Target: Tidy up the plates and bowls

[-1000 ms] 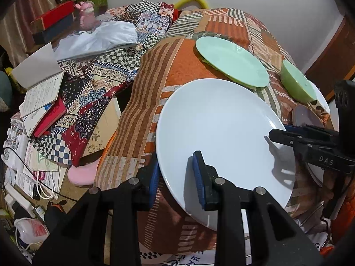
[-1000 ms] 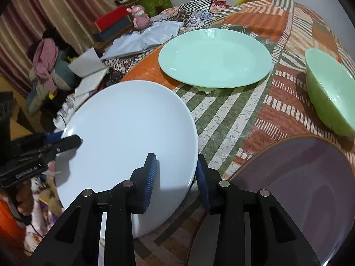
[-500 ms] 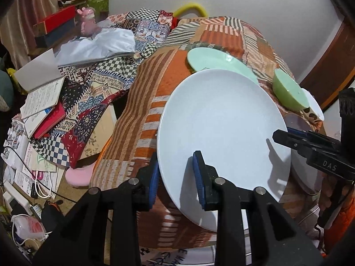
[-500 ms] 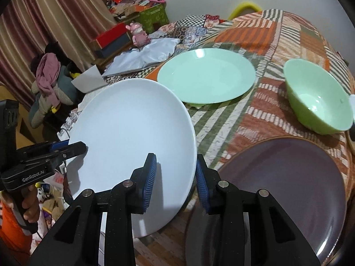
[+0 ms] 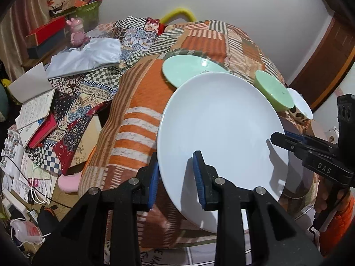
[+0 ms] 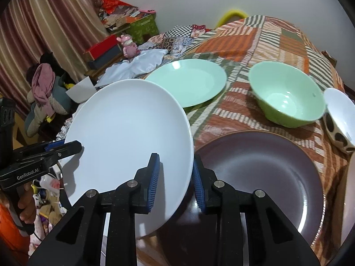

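Note:
A large white plate (image 5: pixel 221 128) (image 6: pixel 131 128) hangs tilted above the near edge of the cloth-covered table (image 5: pixel 137 119). My left gripper (image 5: pixel 175 175) is shut on its left rim. My right gripper (image 6: pixel 175 177) has its jaws closing tight on the opposite rim, pads pressing on it. Each gripper shows in the other's view: the right gripper (image 5: pixel 279 137) and the left gripper (image 6: pixel 64 146). On the table lie a mint-green plate (image 6: pixel 188 82), a green bowl (image 6: pixel 286 95), a dark purple plate (image 6: pixel 266 173) and a small white bowl (image 6: pixel 339 115) with a spotted outside.
The white plate's right edge overlaps the purple plate's left rim in the right wrist view. Left of the table lie books (image 5: pixel 35 115), patterned cloths (image 5: pixel 73 102), boxes and cables on the floor. A wall stands behind the table, a wooden door (image 5: pixel 328 62) at right.
The white plate has risen off the table with both grippers and tilted. More of the green bowl and purple plate now shows. The right gripper's jaws have drawn slightly closer on the rim.

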A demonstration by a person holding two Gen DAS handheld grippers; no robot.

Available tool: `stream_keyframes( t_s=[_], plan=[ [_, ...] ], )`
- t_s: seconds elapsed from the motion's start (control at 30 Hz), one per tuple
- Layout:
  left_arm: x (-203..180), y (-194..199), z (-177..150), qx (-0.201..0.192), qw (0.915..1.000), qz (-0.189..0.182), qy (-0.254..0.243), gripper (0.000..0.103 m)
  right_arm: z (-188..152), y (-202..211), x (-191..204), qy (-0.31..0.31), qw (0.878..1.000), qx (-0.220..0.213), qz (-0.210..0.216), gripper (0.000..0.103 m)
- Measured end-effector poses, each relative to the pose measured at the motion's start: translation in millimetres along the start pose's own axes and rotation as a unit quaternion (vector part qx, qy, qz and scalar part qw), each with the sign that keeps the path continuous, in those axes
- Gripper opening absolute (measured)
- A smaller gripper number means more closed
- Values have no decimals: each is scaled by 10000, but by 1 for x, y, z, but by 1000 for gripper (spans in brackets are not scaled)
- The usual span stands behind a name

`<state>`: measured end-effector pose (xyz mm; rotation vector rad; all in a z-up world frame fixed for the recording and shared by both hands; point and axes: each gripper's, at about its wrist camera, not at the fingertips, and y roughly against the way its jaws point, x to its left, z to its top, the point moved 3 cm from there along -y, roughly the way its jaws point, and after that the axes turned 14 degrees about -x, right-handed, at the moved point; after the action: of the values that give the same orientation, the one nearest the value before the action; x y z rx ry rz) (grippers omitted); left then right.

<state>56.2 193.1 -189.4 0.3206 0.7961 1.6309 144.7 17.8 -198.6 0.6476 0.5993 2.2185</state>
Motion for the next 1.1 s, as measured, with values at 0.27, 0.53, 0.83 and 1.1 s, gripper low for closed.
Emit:
stream_keyframes(
  t_s=[0.27, 0.53, 0.83, 1.1],
  plan=[
    [-31, -1, 3, -49, 9996, -205, -172, 29, 0, 24, -22, -193, 9994, -215, -168, 27],
    [-64, -6, 3, -31, 9985, -438, -312, 29, -5, 48, -44, -315, 9982, -338, -395, 27],
    [-100, -14, 2, 32, 9961, -708, -530, 29, -14, 68, -69, -571, 9954, -401, -656, 27],
    [-120, -28, 0, 151, 9943, -866, -611, 29, -23, 77, -83, -645, 9937, -339, -849, 27]
  ],
)
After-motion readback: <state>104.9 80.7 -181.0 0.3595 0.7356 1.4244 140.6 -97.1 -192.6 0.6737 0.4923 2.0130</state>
